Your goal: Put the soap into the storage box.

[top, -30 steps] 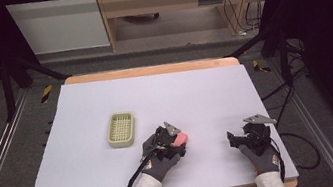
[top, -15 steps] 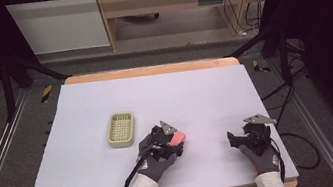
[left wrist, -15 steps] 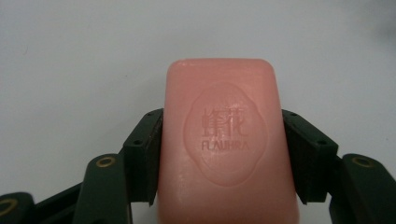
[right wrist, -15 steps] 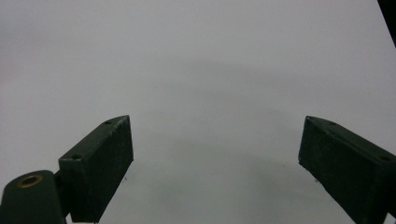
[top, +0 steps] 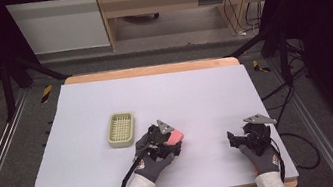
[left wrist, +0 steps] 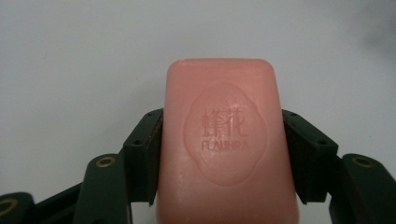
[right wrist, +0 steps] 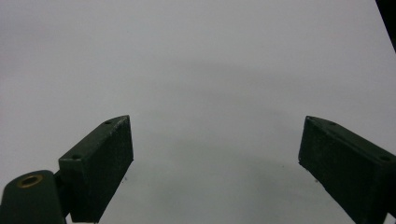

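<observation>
Between the two black jaws of the left claw (left wrist: 219, 140) sits a pink soap bar (left wrist: 226, 144), pinched on both long sides with its stamped face up and its far end reaching out past the jaw tips over the white tabletop (top: 205, 92). Just beyond that claw's left side a pale green slotted dish (top: 121, 129) rests on the tabletop, while well off to its right the right claw (right wrist: 215, 154) stands with jaws spread wide and nothing between them.
</observation>
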### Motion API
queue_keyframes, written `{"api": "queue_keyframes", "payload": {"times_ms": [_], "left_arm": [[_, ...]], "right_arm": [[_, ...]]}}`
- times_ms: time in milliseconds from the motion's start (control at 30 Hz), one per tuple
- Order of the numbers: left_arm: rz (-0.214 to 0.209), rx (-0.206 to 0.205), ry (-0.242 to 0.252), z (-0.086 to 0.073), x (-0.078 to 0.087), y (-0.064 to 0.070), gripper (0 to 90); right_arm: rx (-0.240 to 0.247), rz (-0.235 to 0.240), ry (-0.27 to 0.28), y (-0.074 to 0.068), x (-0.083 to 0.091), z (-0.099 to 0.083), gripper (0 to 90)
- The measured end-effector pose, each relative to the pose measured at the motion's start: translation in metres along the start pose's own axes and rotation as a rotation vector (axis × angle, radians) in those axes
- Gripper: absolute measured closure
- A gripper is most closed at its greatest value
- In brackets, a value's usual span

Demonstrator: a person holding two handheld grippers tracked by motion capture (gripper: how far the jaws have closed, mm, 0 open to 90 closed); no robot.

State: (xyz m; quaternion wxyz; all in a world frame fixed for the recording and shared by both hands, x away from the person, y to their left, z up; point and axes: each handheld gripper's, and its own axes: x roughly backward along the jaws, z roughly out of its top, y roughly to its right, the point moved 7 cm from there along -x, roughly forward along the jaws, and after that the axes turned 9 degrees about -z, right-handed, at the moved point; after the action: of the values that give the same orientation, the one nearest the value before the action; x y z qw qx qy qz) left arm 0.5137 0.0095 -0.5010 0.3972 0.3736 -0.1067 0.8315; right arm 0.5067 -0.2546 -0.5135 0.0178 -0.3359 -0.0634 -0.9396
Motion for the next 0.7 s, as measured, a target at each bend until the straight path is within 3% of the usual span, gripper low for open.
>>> {"api": "queue_keyframes", "payload": {"times_ms": [500, 700], "left_arm": [[0.006, 0.003, 0.026, 0.005, 0.017, -0.003, 37.0], [0.016, 0.011, 0.041, 0.006, 0.029, -0.010, 37.0]], "right_arm": [[0.002, 0.000, 0.006, 0.000, 0.001, 0.001, 10.3], [0.004, -0.001, 0.010, 0.000, 0.001, 0.001, 10.3]]}}
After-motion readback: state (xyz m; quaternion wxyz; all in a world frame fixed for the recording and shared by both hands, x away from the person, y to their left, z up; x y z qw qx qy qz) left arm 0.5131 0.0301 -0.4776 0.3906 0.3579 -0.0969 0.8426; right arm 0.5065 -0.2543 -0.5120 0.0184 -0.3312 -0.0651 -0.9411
